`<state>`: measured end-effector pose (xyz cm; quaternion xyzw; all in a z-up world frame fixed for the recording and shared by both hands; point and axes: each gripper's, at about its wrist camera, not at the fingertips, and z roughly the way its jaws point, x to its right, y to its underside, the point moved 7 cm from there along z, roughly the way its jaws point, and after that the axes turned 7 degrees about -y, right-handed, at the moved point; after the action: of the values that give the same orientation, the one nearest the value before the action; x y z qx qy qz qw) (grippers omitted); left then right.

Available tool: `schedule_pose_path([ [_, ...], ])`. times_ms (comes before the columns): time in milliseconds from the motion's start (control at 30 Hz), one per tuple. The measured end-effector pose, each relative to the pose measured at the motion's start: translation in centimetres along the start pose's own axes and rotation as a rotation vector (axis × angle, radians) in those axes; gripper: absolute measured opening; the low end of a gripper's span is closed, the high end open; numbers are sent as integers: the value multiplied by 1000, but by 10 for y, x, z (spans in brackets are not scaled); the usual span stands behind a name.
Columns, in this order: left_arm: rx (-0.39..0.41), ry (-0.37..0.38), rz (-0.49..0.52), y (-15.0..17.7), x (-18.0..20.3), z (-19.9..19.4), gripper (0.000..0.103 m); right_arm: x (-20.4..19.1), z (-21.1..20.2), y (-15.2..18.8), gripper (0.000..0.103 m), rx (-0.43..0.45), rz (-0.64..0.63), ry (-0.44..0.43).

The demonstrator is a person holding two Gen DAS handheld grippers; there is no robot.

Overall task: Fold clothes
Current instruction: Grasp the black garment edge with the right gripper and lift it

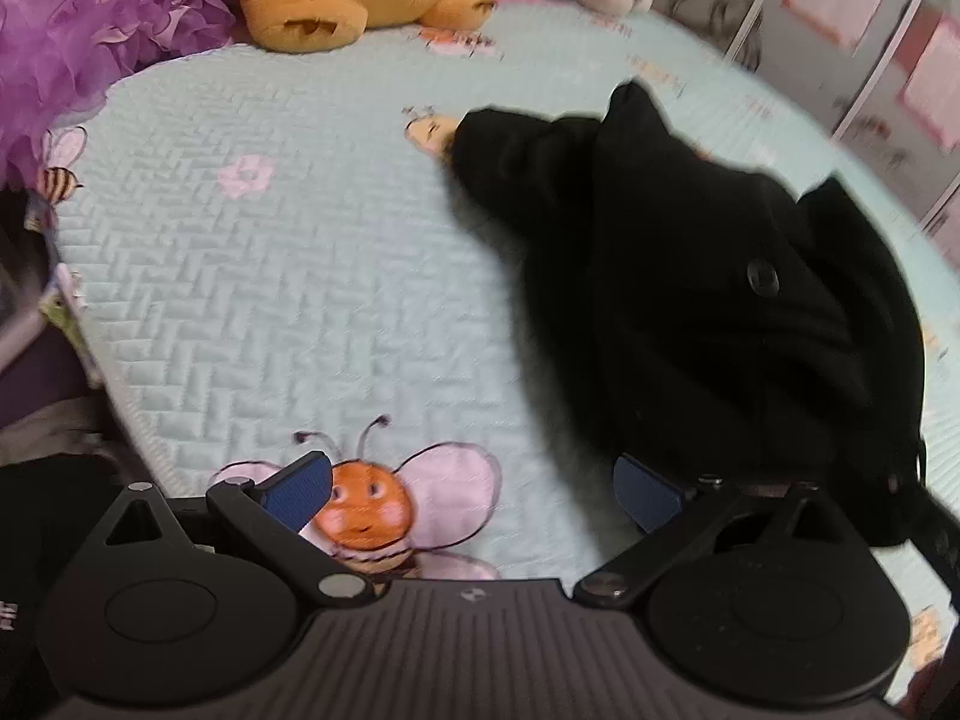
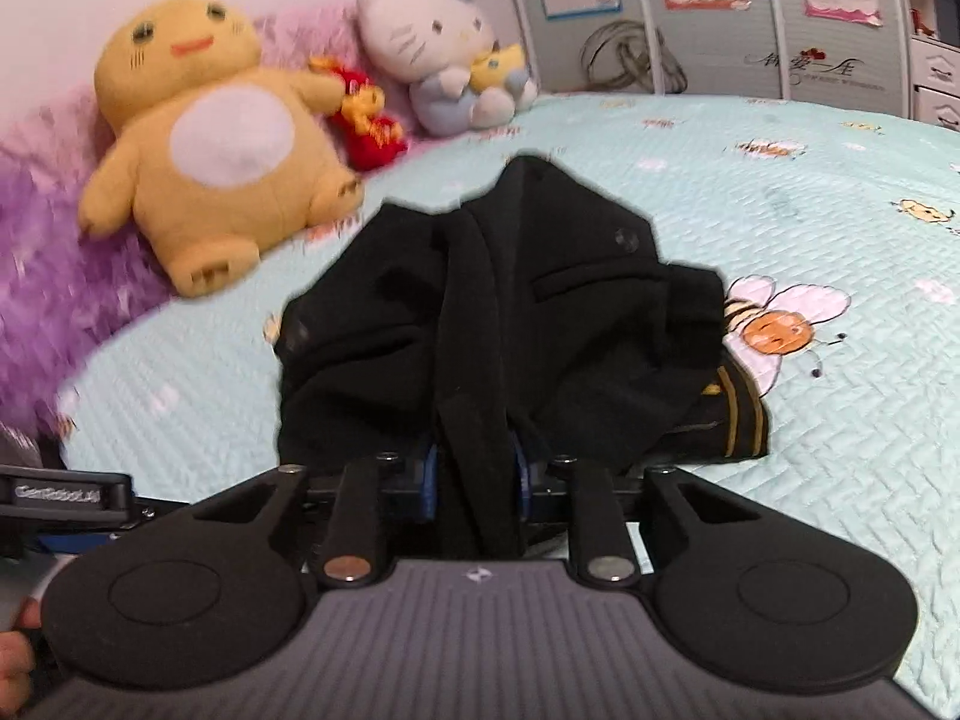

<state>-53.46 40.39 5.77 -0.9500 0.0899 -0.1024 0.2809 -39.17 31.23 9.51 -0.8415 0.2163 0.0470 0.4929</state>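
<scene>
A black jacket with black buttons lies bunched on the pale green quilted bed cover. In the left wrist view it lies to the right, one sleeve stretched to the left. My left gripper is open, its blue pads wide apart over a bee print; the right pad touches the jacket's near edge. In the right wrist view the jacket lies straight ahead, a gold-striped cuff at its right. My right gripper is shut on a fold of the jacket's black cloth.
A yellow plush toy, a small red toy and a white cat plush sit at the head of the bed beside purple ruffled fabric. Cabinets stand beyond the bed's far edge.
</scene>
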Motion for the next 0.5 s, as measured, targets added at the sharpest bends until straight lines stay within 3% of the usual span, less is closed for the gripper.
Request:
schedule_pose_path([
  [233,35,129,2,-4,26,1,102,51,-71,6,21,66,-85,177],
  [500,70,275,11,-9,57,2,102,125,-123,35,20,24,10,365],
])
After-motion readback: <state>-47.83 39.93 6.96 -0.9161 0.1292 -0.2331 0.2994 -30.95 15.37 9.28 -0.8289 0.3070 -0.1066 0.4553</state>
